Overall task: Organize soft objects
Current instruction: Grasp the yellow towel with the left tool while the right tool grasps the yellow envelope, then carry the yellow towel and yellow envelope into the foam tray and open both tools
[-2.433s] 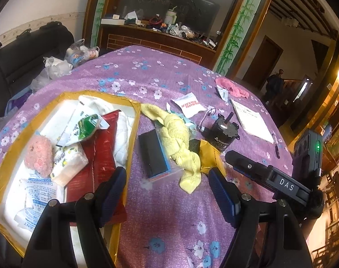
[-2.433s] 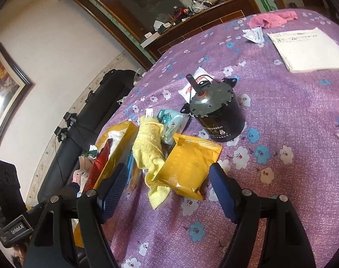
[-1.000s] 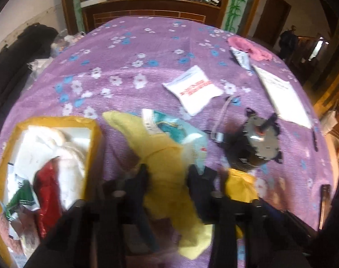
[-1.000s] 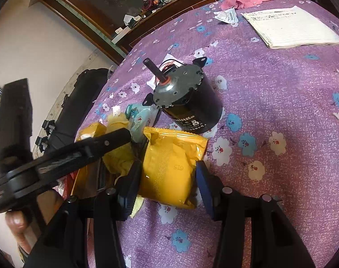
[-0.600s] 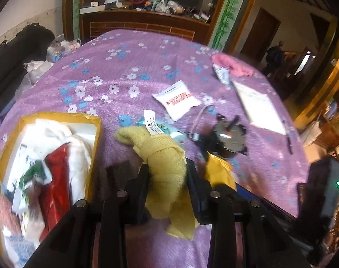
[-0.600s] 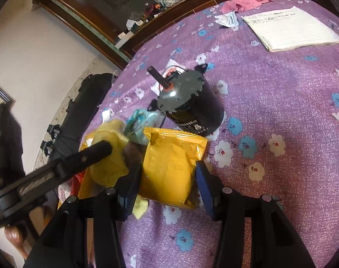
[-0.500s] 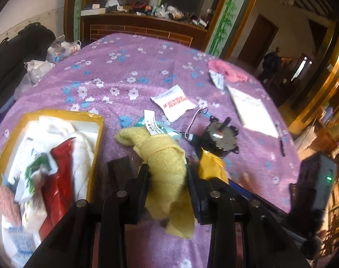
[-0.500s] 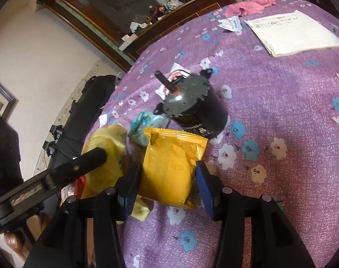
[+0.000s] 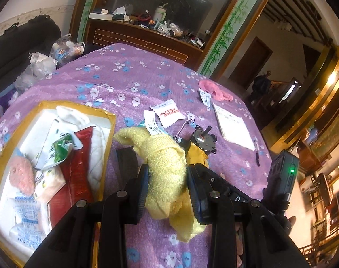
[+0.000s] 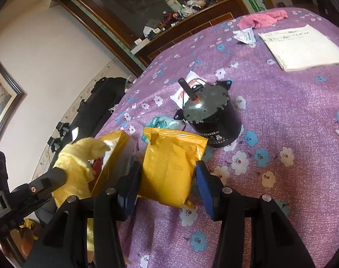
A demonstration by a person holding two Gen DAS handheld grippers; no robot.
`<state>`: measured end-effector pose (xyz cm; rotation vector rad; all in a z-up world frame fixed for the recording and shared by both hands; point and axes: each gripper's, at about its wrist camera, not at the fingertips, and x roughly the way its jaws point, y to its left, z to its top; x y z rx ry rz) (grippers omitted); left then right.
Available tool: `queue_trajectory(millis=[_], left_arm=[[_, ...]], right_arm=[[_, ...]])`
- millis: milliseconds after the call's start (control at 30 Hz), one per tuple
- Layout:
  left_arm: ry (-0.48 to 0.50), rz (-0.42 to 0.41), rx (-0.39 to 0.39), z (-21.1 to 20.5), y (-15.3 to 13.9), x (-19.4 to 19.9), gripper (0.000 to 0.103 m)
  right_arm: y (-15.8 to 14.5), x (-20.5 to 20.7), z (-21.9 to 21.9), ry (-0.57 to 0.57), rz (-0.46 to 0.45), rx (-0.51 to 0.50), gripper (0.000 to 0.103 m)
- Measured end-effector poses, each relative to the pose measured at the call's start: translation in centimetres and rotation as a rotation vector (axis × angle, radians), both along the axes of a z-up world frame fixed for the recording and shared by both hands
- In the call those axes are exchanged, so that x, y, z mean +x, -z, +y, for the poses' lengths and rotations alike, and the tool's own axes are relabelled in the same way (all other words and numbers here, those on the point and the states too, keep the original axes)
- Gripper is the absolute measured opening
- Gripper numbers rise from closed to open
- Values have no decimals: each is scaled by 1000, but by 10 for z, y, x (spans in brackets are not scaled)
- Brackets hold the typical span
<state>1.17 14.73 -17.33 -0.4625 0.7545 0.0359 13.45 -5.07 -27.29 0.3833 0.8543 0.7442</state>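
The left claw [image 9: 168,184] is clenched on the yellow towel [image 9: 164,163] and now holds it lifted above the table [image 9: 115,82]. Its loose end hangs down below the fingers. About two seconds ago this claw was released and the towel lay flat on the purple flowered cloth, partly over a black block [image 9: 126,159]. That block is now uncovered and lies just beside the yellow-edged tray [image 9: 106,138]. The tray holds a red packet [image 9: 76,172], a pink puff [image 9: 20,175] and some white packets, the same as before.

The right claw [image 10: 167,182] grasps the yellow pouch [image 10: 171,165] from both sides. The far corner of the pouch looks to be touching the black motor [image 10: 210,120], and I cannot tell if the near end is off the cloth. Earlier this claw was wide apart and well back from the pouch; since then it has come forward and closed on it. In the right wrist view the towel [image 10: 77,163] hangs beside the tray [image 10: 112,156], where before it lay against the pouch. A teal wipes pack [image 10: 164,124], which the towel partly covered earlier, now lies in plain sight between the pouch and the motor. The notebook [image 10: 303,44] and the pink cloth [image 10: 262,19] stay at the far side of the table.
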Motion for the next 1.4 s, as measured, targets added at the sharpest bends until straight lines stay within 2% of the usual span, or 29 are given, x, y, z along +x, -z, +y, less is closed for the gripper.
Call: queue_trajectory(millis=[267, 600, 733, 833, 967, 1133, 1233, 1400], left_arm=[[-41, -72, -38, 20, -18, -27, 35], [-140, -108, -61, 65, -30, -61, 35], [-186, -128, -43, 87, -38, -78, 35], [-228, -128, -26, 106, -40, -87, 35], [-271, -112, 1, 131, -34, -84, 35], [-273, -72, 19, 162, -16, -60, 35], [-288, -5, 50, 180, 3, -39, 35], [-268, 80, 88, 189, 36, -10, 35]], right_arm=[[-8, -7, 0, -22, -47, 27, 48], [-20, -19, 5, -66, -120, 56, 48], [-31, -28, 12, -106, -166, 63, 48], [-43, -33, 23, -159, -142, 100, 49], [-62, -42, 60, -234, -165, 74, 49], [-72, -40, 130, -321, -161, -38, 49], [-67, -30, 171, -339, -162, -119, 49], [-45, -17, 210, -375, -112, -154, 49]])
